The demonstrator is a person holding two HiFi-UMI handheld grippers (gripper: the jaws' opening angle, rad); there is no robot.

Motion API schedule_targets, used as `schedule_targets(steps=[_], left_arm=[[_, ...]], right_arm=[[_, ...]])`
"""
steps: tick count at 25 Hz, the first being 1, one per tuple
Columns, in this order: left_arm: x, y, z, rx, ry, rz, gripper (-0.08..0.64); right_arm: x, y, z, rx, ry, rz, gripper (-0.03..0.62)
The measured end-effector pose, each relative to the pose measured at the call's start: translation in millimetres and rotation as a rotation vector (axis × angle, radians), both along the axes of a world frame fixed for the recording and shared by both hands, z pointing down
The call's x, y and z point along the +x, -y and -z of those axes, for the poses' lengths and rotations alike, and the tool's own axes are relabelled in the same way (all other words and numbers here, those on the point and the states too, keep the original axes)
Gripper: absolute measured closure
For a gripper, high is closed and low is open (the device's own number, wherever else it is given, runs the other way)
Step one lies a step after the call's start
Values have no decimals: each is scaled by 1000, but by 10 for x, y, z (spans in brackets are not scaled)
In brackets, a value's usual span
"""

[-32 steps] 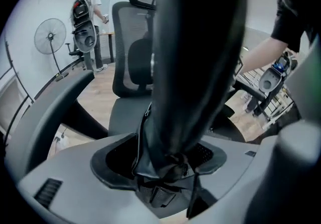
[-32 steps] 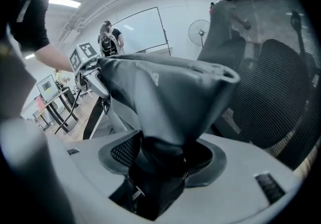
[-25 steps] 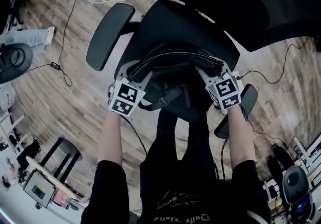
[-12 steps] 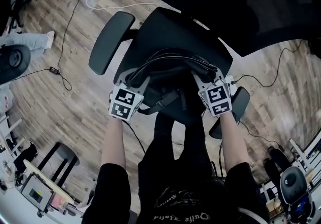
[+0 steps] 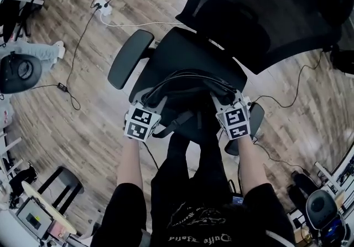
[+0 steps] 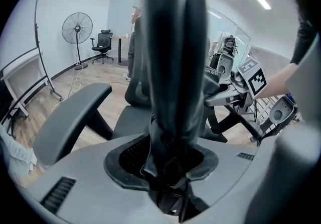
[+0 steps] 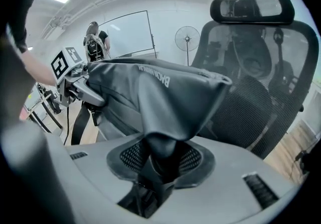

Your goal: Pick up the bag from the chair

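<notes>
A black bag hangs between my two grippers, over the front of the black office chair's seat. My left gripper is shut on the bag's left end, and the fabric is bunched between its jaws. My right gripper is shut on the right end, where the bag folds down into the jaws. Both pairs of jaws have just been closing on the fabric. A strap dangles from the bag's near side. The bag hides all the fingertips.
The chair's backrest rises behind the seat, with armrests at the left and right. Cables and a power strip lie on the wooden floor. A person's legs are at far left. A stool stands at lower left.
Both grippers have risen together with the bag, towards me. More of the chair seat now shows beyond the bag.
</notes>
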State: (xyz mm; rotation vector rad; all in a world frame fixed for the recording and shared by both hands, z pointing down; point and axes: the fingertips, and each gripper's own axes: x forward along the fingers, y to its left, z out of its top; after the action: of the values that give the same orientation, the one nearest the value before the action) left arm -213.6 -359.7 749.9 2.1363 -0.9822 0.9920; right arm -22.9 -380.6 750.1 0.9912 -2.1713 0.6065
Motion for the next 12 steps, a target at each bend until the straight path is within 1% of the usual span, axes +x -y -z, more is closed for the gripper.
schedule_targets(steps=[12], left_arm=[[0,-235,893,63,-19,48,410]], right_arm=[[-8,-214,969,85,-14,-10,456]])
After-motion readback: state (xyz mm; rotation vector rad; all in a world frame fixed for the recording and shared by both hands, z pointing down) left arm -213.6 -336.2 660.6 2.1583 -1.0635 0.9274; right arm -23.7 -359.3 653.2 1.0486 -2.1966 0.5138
